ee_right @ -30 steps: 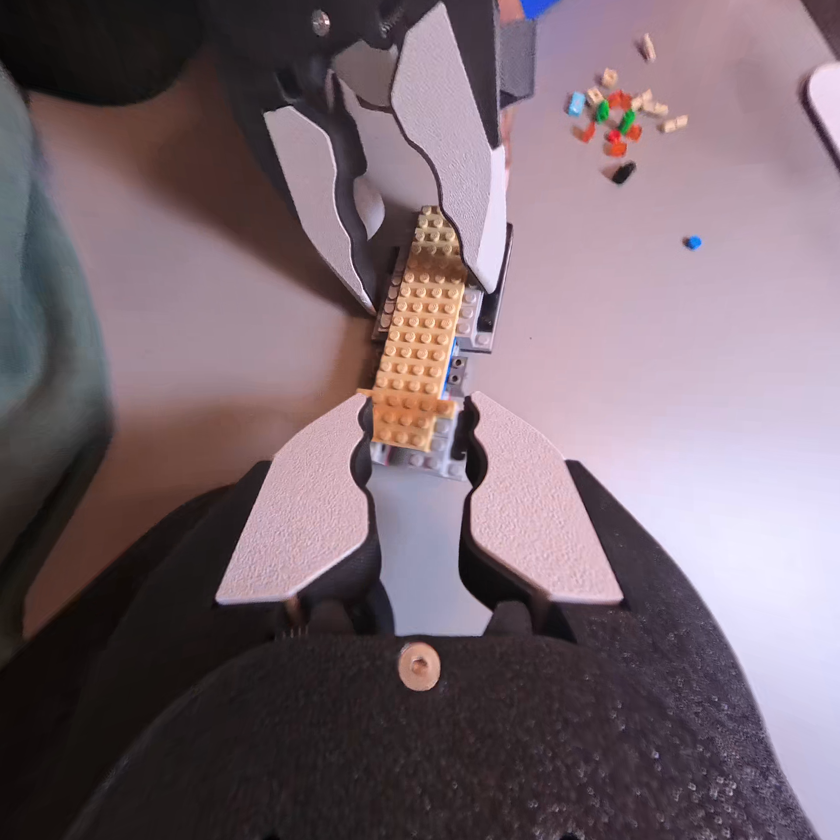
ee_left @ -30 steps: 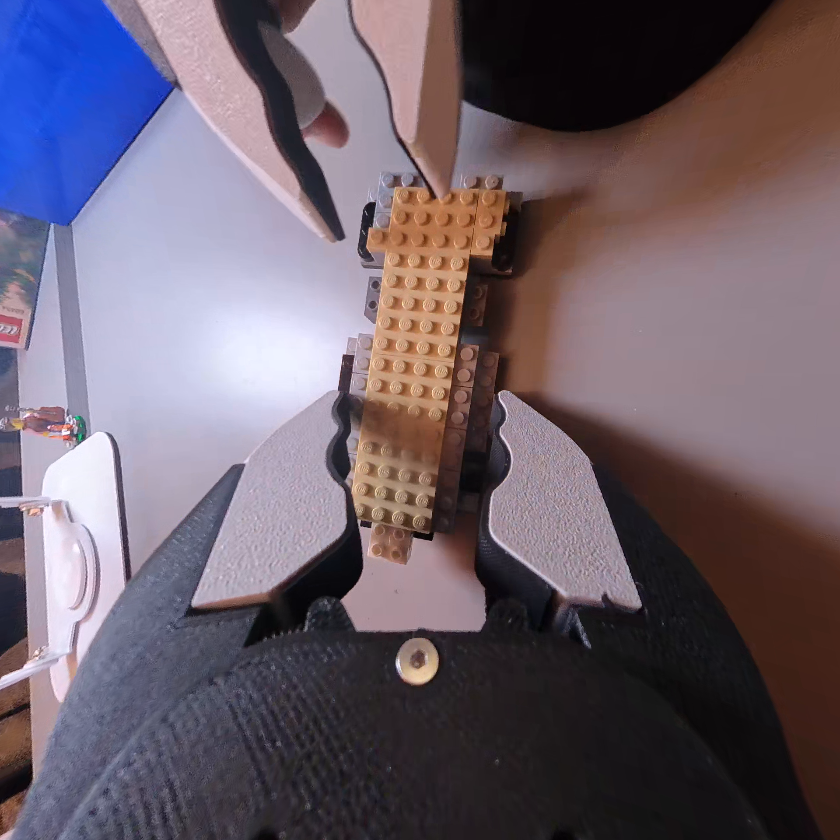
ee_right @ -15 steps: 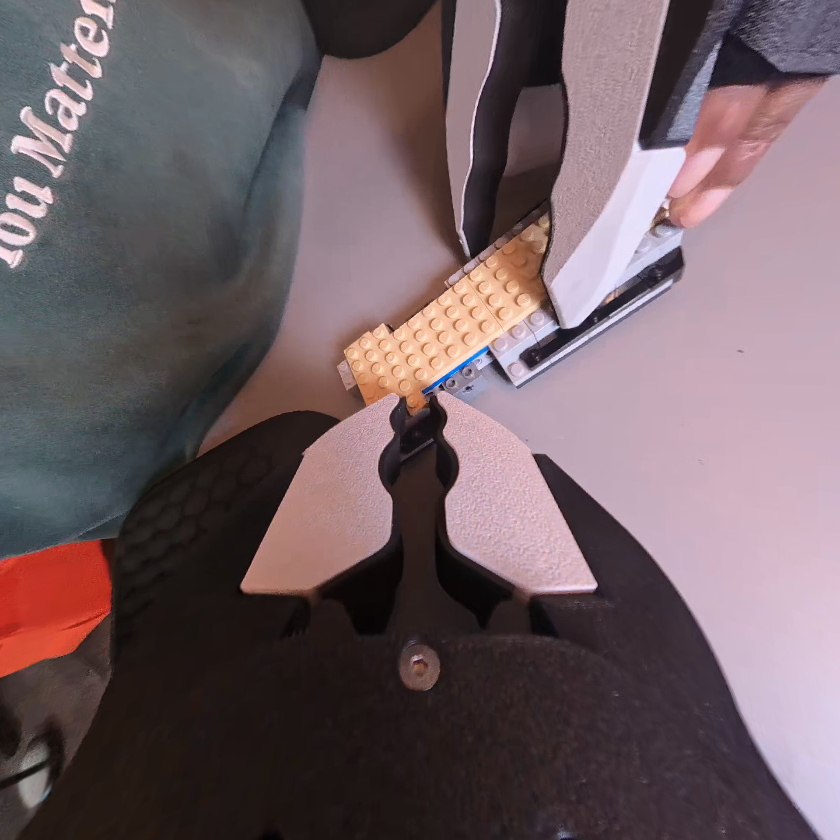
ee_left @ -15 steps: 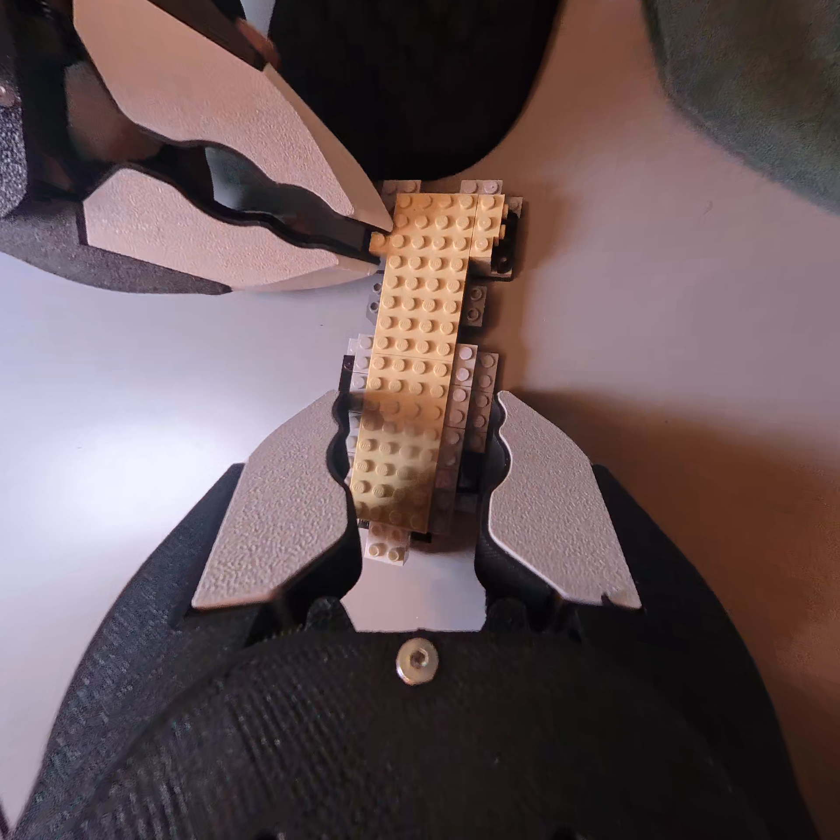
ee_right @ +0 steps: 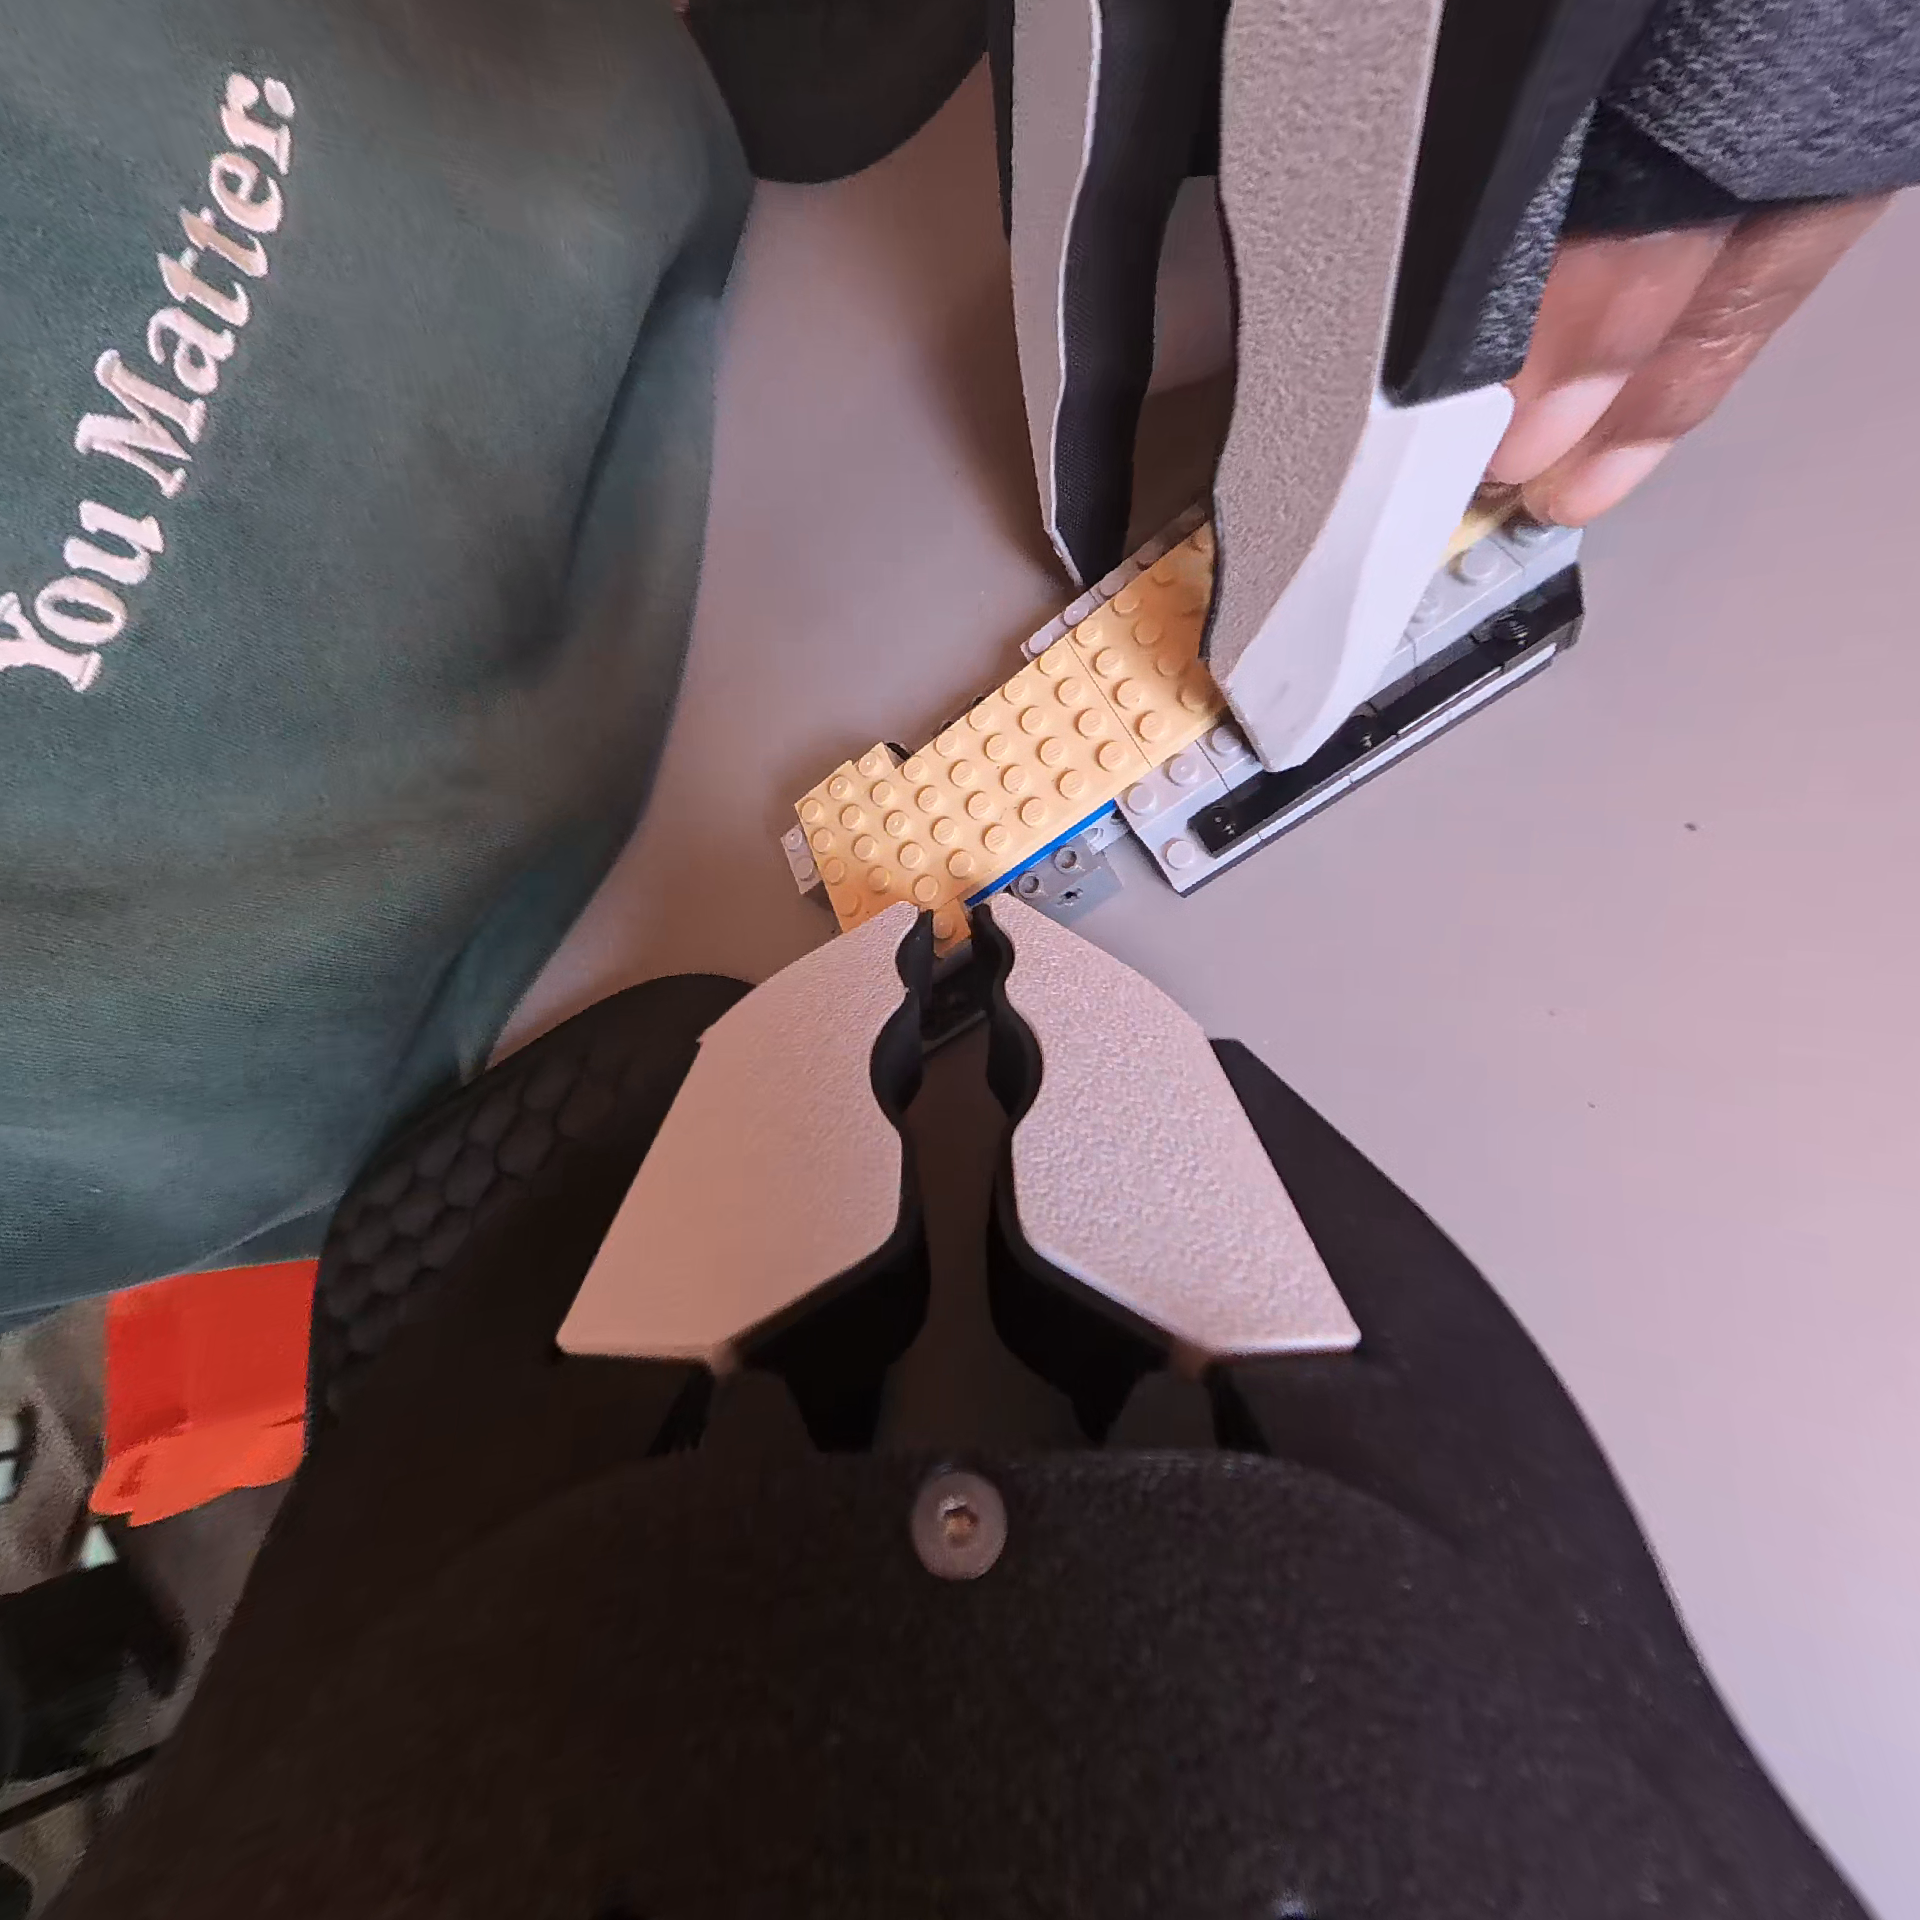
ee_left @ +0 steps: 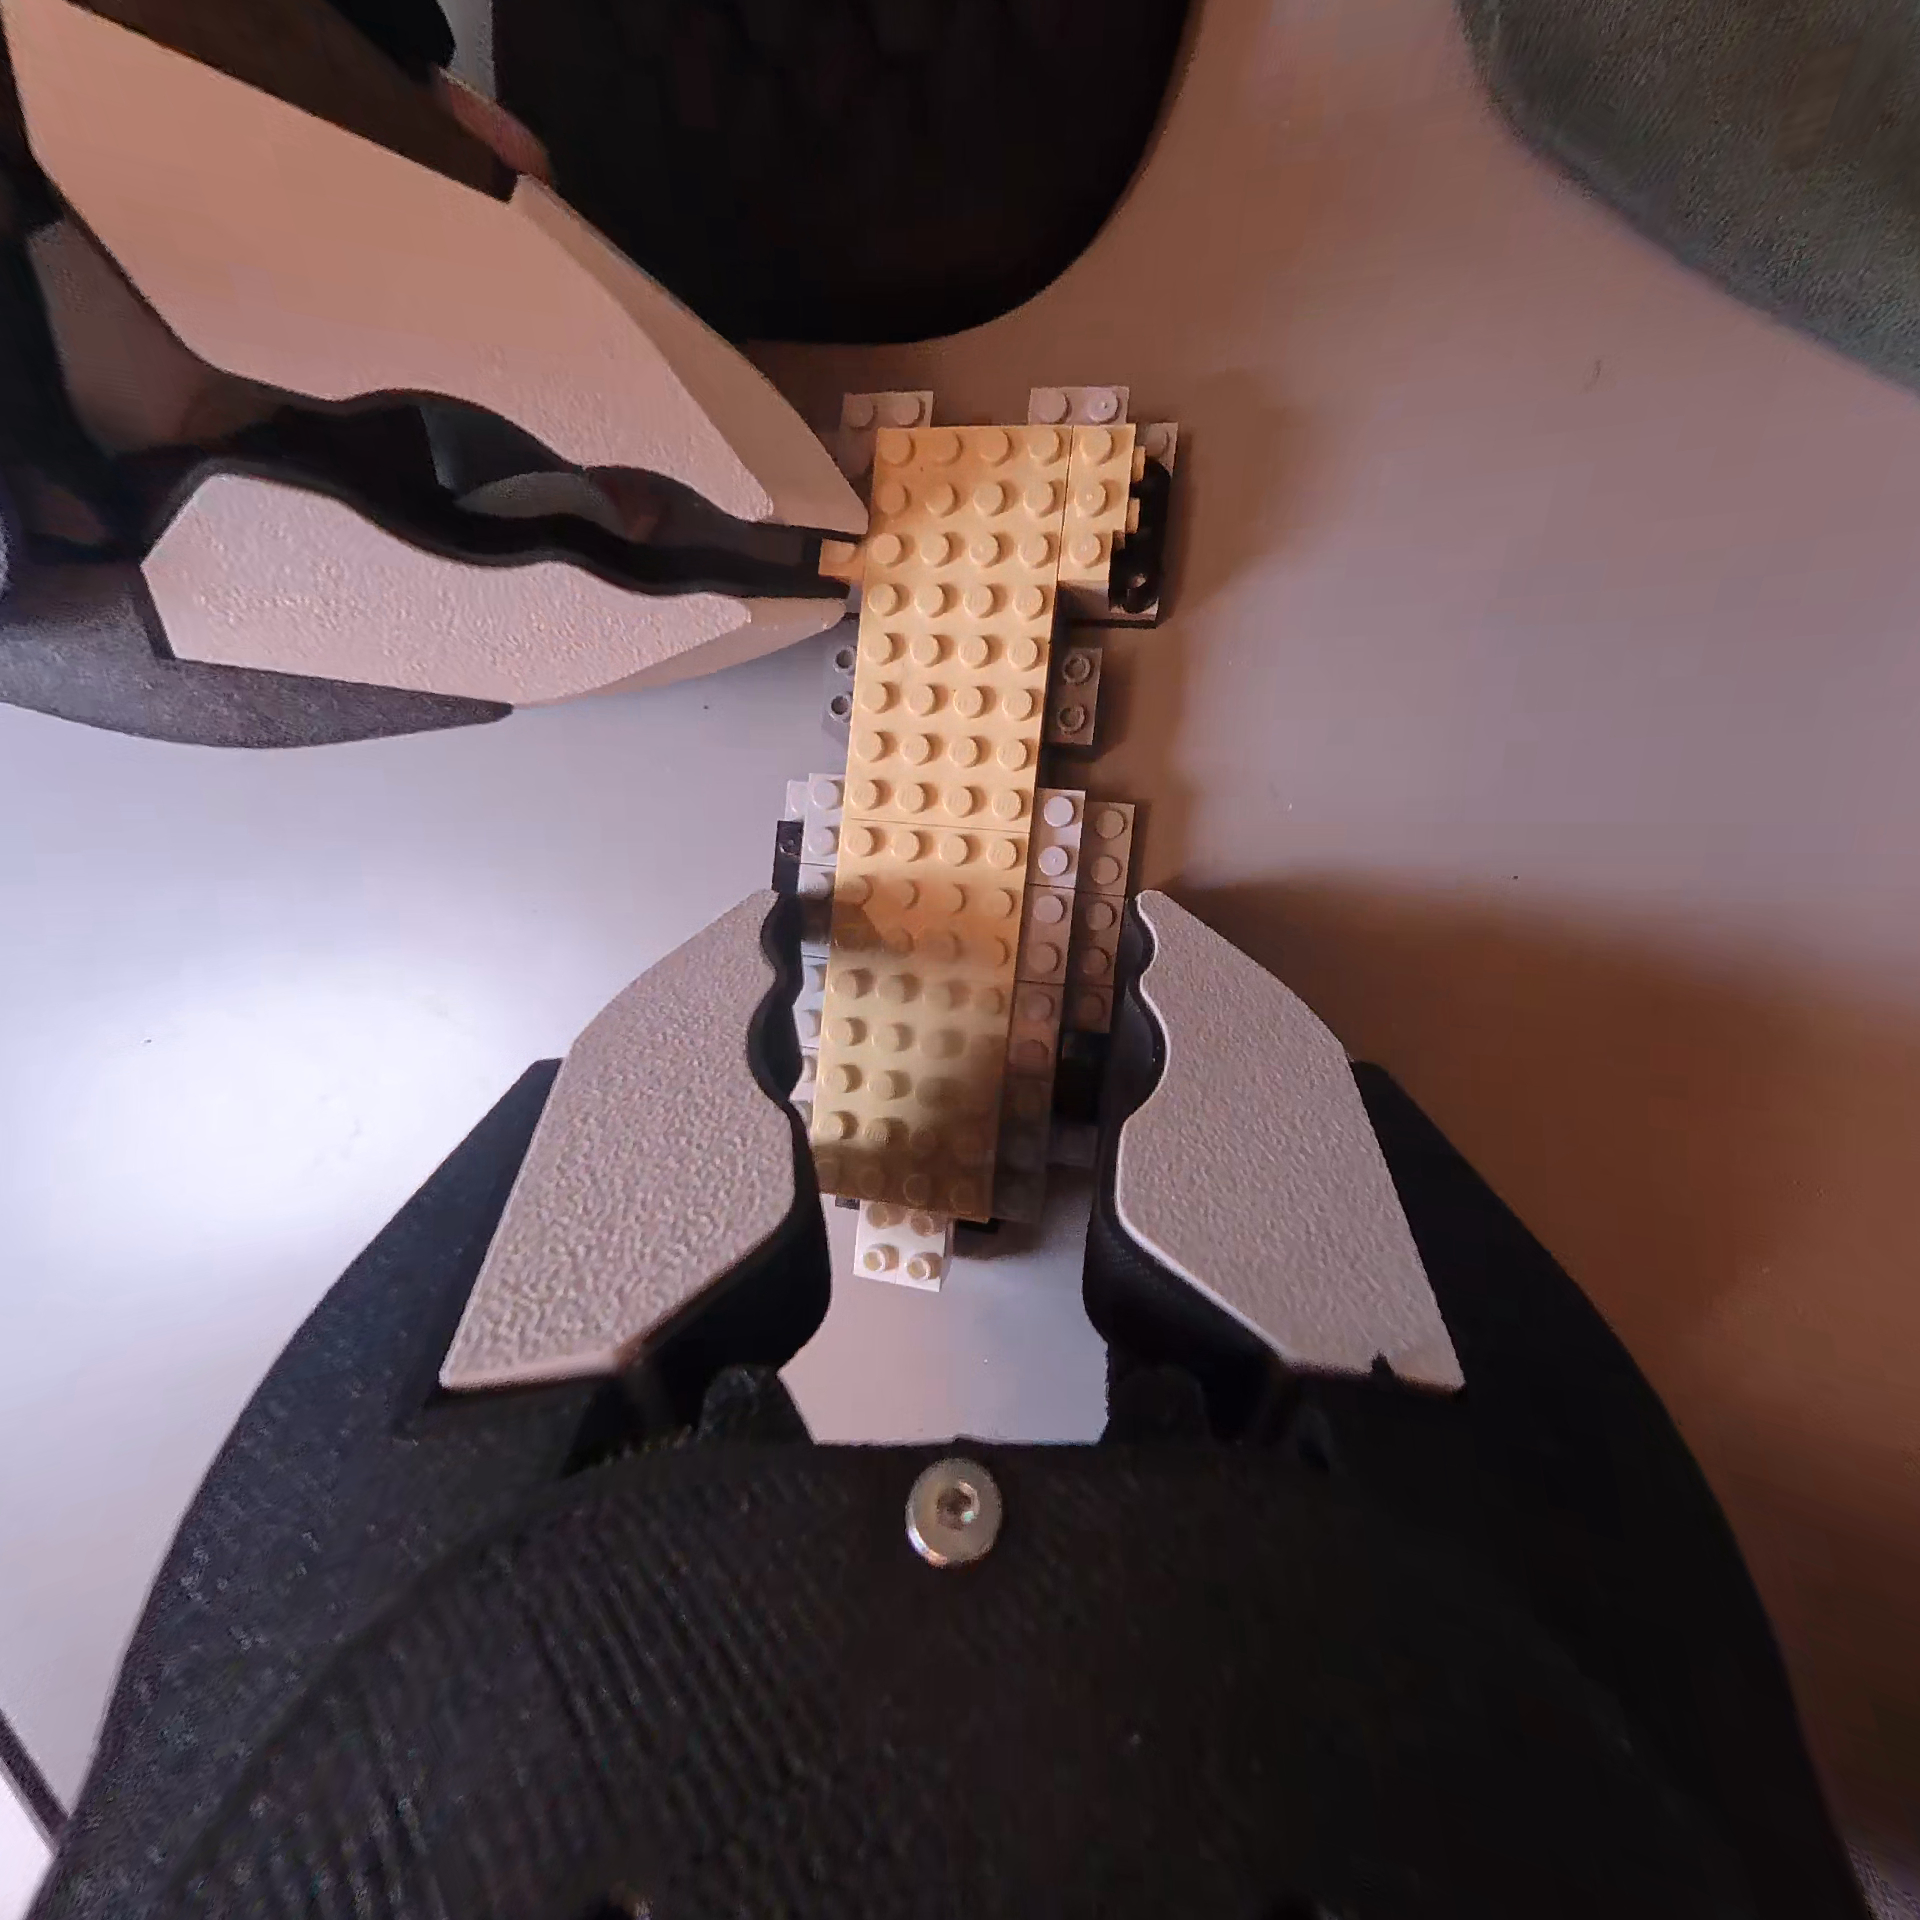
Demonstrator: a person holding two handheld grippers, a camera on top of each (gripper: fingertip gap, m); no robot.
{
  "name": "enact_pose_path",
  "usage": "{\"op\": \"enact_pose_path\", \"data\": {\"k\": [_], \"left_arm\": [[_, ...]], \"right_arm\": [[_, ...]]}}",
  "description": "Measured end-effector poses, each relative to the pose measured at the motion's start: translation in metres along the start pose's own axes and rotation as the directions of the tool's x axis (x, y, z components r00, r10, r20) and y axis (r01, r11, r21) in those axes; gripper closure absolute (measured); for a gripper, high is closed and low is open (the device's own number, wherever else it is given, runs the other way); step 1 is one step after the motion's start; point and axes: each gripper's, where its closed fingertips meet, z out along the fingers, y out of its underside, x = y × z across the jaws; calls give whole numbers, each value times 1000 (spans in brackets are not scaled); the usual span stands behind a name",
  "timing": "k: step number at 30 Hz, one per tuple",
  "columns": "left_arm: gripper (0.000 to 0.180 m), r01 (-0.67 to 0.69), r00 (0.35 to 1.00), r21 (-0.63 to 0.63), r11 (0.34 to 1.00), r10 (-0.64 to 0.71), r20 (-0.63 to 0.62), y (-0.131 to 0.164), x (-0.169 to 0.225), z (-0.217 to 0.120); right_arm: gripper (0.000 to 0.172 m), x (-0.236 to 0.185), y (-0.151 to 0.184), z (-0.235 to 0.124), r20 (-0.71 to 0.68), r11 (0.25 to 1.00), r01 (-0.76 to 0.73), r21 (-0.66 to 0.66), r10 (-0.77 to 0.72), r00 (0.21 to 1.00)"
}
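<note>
A long brick model [ee_left: 956, 675] with a tan studded top over grey and black bricks lies on the grey table [ee_left: 312, 987]. My left gripper [ee_left: 956, 914] straddles its near end, and both pads press on the grey and dark side bricks. My right gripper [ee_right: 945, 920] is shut on a small tan piece [ee_right: 948, 928] that sticks out from the side of the model [ee_right: 997, 790] near its far end. The left wrist view shows the right gripper [ee_left: 836, 561] coming in from the left, pinching that piece [ee_left: 840, 551]. The right wrist view shows the left gripper [ee_right: 1179, 655] over the model's other end.
A person in a teal sweatshirt [ee_right: 260, 623] with pale lettering sits close on the left. A hand [ee_right: 1662, 343] holds the left gripper. An orange object [ee_right: 197, 1382] is at the lower left. Bare table [ee_right: 1455, 1039] lies to the right. The grippers' ends are close to 6 cm from one another.
My right gripper swung from the model's end round to its side and closed its pads on the small tan piece. My left gripper kept its hold on the model.
</note>
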Motion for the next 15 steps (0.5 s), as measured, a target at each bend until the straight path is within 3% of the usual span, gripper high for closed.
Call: {"op": "enact_pose_path", "data": {"k": [15], "left_arm": [[121,-17,999,-86,996,14,-29,10,-2,-5]], "right_arm": [[167,12,-11,-5,-19,981,-170,91,172,985]]}}
